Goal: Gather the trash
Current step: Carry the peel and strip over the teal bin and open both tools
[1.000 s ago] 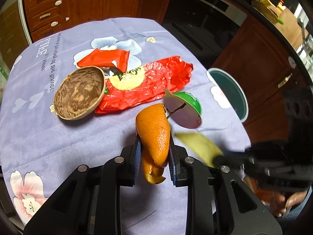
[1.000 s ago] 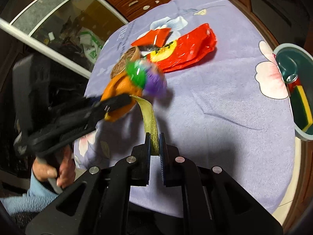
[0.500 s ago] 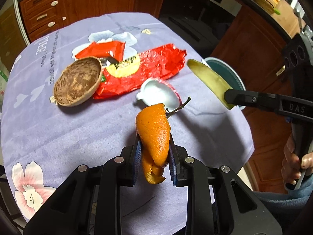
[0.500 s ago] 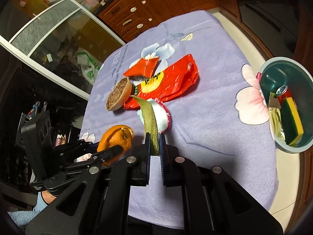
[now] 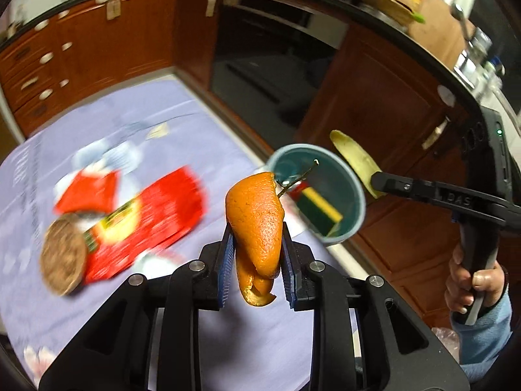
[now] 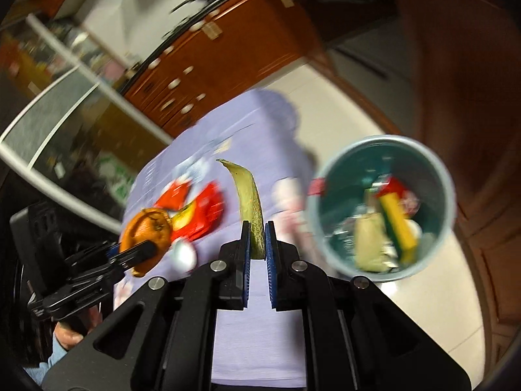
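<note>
My left gripper (image 5: 257, 244) is shut on an orange peel (image 5: 257, 215) with a thin twig, held in the air above the table's right side. My right gripper (image 6: 257, 238) is shut on a yellow-green banana peel strip (image 6: 249, 205), which also shows in the left wrist view (image 5: 355, 163) beside the teal trash bin (image 5: 353, 189). The bin (image 6: 439, 176) stands on the floor right of the table and holds a yellow sponge (image 6: 399, 224), a red can and paper. The left gripper with the orange peel (image 6: 146, 228) shows at the left in the right wrist view.
On the purple flowered tablecloth (image 5: 162, 309) lie a large red snack bag (image 5: 153, 215), a smaller red wrapper (image 5: 88, 192), a brown coconut-shell bowl (image 5: 62, 264) and a white cup piece (image 6: 184, 255). Wooden cabinets (image 5: 374, 114) and an oven stand behind.
Both grippers have swung right toward the bin with their peels still held. The bin now looks larger and closer in both views. The table items have slid left in view.
</note>
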Tool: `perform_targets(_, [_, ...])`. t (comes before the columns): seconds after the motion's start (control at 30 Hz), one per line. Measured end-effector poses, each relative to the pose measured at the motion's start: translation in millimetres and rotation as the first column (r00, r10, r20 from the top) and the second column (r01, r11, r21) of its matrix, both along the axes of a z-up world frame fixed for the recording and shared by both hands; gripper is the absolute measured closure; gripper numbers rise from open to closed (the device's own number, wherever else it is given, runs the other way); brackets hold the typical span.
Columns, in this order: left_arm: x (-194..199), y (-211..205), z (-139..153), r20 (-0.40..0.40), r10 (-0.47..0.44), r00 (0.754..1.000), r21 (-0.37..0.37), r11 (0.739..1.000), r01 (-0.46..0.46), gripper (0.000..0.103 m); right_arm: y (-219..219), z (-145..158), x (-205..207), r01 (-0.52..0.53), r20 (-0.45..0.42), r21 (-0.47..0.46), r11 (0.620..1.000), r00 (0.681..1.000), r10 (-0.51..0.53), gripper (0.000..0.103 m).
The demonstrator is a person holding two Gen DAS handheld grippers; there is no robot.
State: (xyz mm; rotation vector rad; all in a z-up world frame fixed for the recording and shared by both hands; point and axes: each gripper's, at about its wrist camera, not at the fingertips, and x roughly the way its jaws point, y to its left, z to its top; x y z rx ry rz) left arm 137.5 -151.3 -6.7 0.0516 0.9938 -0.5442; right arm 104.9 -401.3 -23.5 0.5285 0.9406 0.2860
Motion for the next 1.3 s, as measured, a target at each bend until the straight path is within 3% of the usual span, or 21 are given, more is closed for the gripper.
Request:
perform_targets(0.13, [13,-51,-13,-0.032,-0.063,0.998,0.014,0.998,0.064,0.075,-44,-21,0,0.088,-0.048,-0.003,0.996,0.995,-0.088,0.094])
perform_targets(0.37, [32,-112,-45,-0.107,-0.107,0.989,0.046,0.993,0.112,0.066,-84,-59,2,0.152,-0.135,-0.003,0.988,0.979,-0.151,0.092])
perform_targets(0.47, [36,-122,-52,-0.112,-0.101,0.989,0.060,0.992,0.108,0.050,-92,-72,5,0.157,-0.165,0.003,0.988,0.974,-0.155,0.092])
perform_targets(0.67, [43,-122,-57,-0.123,-0.072,0.990,0.075,0.994,0.082,0.050,-89,-82,15,0.143,-0.191,0.023,0.989,0.972,-0.136,0.089])
perform_targets(0.7, [45,-122,-56,-0.126,-0.067,0.990,0.074,0.994,0.076,0.049,-89,-83,17,0.143,-0.191,0.028,0.989,0.972,-0.135,0.082])
perform_targets(0.8, [45,-112,-55,-0.128,-0.045,0.991,0.073,0.996,0.054,0.038,-89,-79,19,0.164,-0.177,0.032,0.986,0.972,-0.155,0.042])
perform_targets(0.9, [41,-101,-50,-0.112,-0.025,0.993,0.074,0.997,0.034,0.035,-86,-74,20,0.176,-0.169,0.027,0.984,0.971,-0.169,0.029])
perform_targets(1.0, [39,-91,-46,-0.111,-0.009,0.994,0.058,0.998,0.016,0.029,-83,-72,19,0.194,-0.188,0.018,0.981,0.964,-0.187,0.026])
perform_targets(1.1, [34,-78,-40,-0.092,0.011,0.996,0.045,0.999,-0.007,0.015,-76,-69,18,0.203,-0.201,0.008,0.979,0.960,-0.197,0.025])
perform_targets(1.3, [25,-50,-31,-0.066,0.044,0.997,0.030,0.999,-0.042,0.013,-53,-56,17,0.176,-0.179,0.004,0.984,0.969,-0.173,0.025])
